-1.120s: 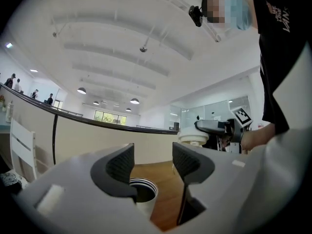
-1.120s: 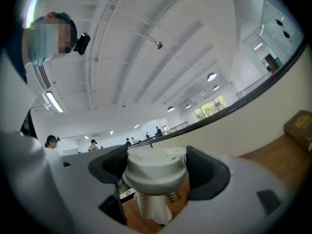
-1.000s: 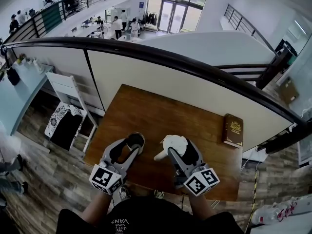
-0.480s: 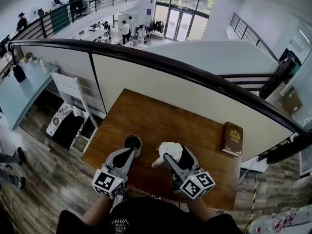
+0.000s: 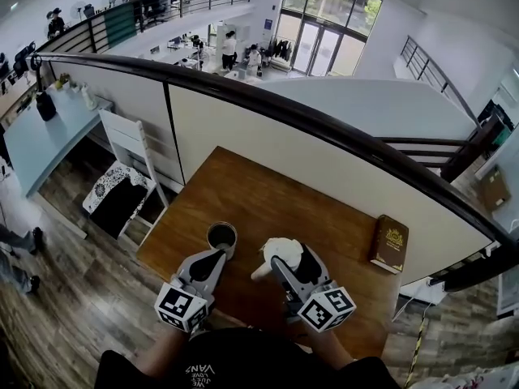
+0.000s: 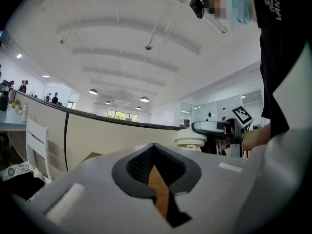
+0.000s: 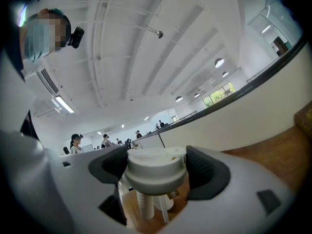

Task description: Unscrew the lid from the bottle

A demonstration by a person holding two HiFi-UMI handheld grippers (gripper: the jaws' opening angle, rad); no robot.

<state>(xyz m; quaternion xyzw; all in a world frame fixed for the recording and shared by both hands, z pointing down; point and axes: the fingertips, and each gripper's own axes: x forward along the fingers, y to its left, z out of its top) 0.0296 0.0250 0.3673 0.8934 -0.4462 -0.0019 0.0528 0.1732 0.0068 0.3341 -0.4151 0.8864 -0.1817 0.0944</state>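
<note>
A dark, open-topped bottle point(image 5: 221, 235) stands upright on the wooden table point(image 5: 259, 193), free of both grippers. My left gripper point(image 5: 216, 256) sits just in front of it, shut and empty; in the left gripper view its jaws point(image 6: 155, 155) meet with only table showing through. My right gripper point(image 5: 289, 255) is shut on the white lid point(image 5: 282, 250), held to the right of the bottle. In the right gripper view the lid point(image 7: 157, 172) sits between the dark pads point(image 7: 207, 172), with a white tube hanging below it. From the left gripper view the lid point(image 6: 191, 139) shows to the right.
A brown book point(image 5: 389, 241) lies near the table's right edge. Behind the table runs a white parapet with a dark handrail point(image 5: 324, 120). A white chair point(image 5: 130, 148) stands on the floor to the left. The table's front edge is close to my body.
The left gripper, earlier open around the bottle, has let it go, drawn back toward me and shut. The bottle stays standing. The right gripper still holds the lid in about the same place.
</note>
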